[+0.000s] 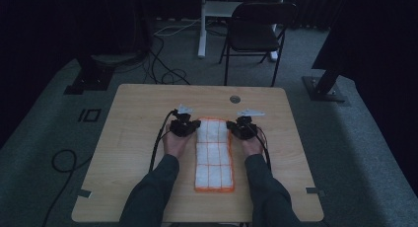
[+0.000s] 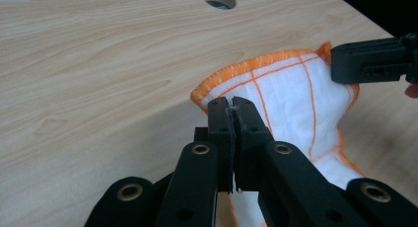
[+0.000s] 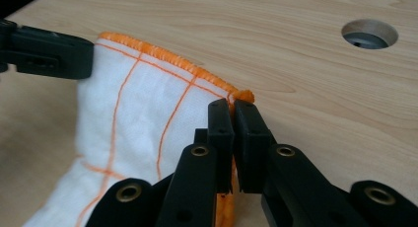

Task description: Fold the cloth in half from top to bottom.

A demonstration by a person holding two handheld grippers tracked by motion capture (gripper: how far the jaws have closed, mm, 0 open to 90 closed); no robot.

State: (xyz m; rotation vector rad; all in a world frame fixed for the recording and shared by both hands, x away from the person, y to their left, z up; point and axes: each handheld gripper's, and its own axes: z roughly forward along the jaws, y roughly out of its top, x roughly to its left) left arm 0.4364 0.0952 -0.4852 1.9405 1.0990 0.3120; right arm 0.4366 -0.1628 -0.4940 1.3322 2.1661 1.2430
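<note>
The left gripper (image 2: 231,106) and right gripper (image 3: 232,108) each stand clamped on a far corner of the white cloth (image 1: 213,153) with orange stitching, the fabric pinched thin between the pads while the near part lies flat on the table (image 1: 133,138). Risk: little hem sits inside either pair of jaws, so uneven pull between the hands could slip a corner free. Ahead of the jaws the tabletop is bare apart from the cable hole (image 3: 369,34), leaving free room.
</note>
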